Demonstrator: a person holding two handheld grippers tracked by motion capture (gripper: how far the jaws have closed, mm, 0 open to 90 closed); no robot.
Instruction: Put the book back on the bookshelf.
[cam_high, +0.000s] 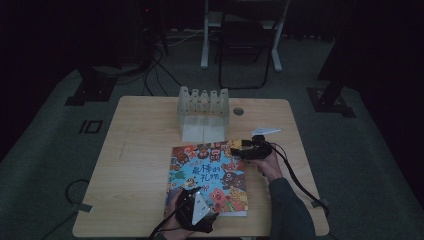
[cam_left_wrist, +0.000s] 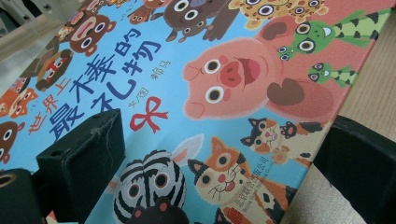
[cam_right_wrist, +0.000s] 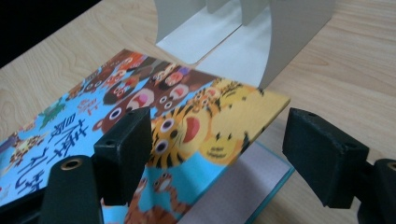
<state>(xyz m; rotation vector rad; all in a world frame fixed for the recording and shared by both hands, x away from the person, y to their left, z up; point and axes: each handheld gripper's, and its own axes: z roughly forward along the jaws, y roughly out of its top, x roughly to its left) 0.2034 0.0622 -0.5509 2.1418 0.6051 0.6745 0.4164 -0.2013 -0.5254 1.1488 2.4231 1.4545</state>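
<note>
Picture book (cam_high: 207, 172) flat on table (cam_high: 135, 165), cover corner lifted, right claw (cam_high: 239, 146) open

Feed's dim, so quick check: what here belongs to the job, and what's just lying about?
In the job: book, its lifted cover, left tongs, right tongs.
Lying about: white rack, chair, floor cables.

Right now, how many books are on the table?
1. A colourful picture book lies flat on the wooden table, in front of the white divider rack; its cover corner is lifted near the right tongs.
</note>
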